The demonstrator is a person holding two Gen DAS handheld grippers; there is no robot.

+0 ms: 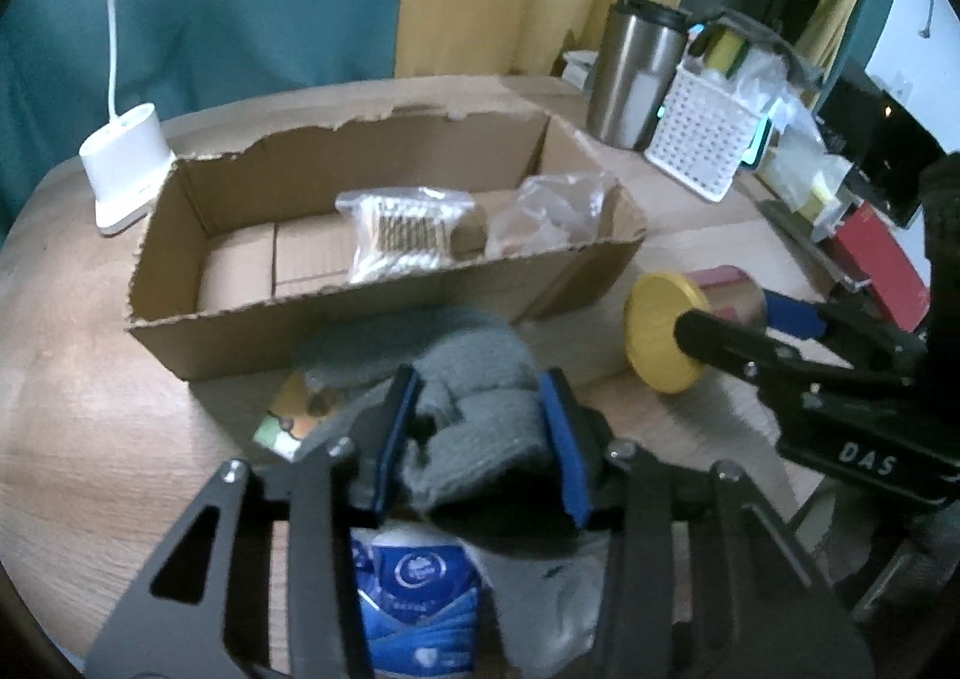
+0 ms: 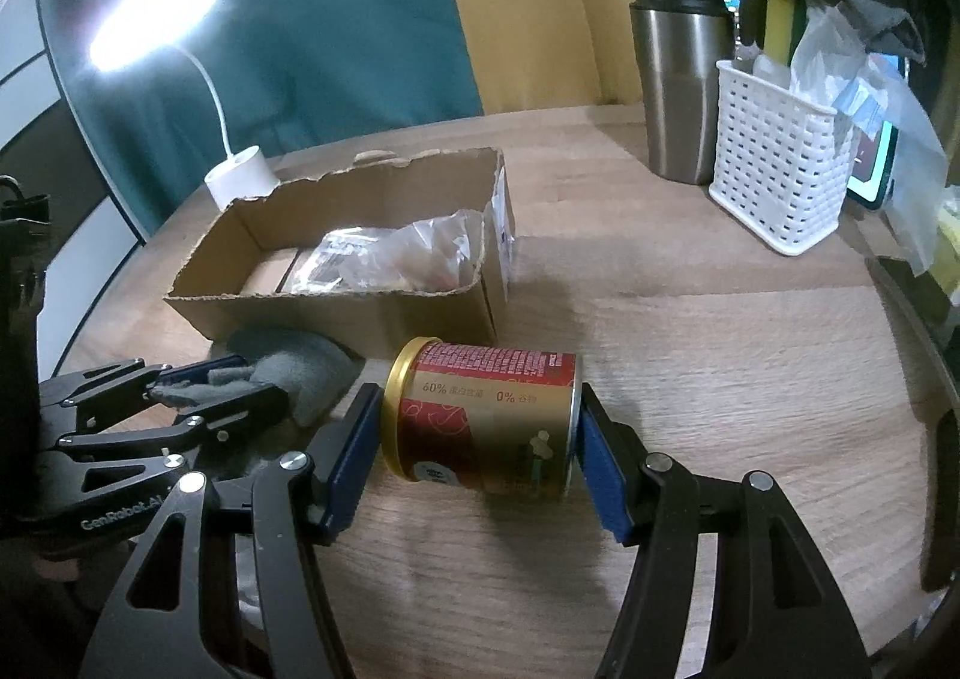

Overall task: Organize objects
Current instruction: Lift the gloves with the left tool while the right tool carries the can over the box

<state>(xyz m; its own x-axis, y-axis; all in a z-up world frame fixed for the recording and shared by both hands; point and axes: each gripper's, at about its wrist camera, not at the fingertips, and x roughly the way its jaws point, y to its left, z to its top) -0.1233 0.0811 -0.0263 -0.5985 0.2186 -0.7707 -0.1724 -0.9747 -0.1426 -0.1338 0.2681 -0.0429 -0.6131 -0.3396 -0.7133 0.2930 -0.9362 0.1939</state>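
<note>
Fingers of the left gripper (image 1: pixel 480 433) clamp a grey sock (image 1: pixel 474 409); right gripper (image 2: pixel 480 439) pinches the can (image 2: pixel 486 421) end to end on the counter (image 2: pixel 720 379), both just before the cardboard box (image 2: pixel 336 313), presumably for loading.

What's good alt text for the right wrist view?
The right gripper clamps a red-and-gold can lying on its side on the wooden table. Behind it sits a torn cardboard box holding plastic bags; at left the left gripper grips grey cloth.
</note>
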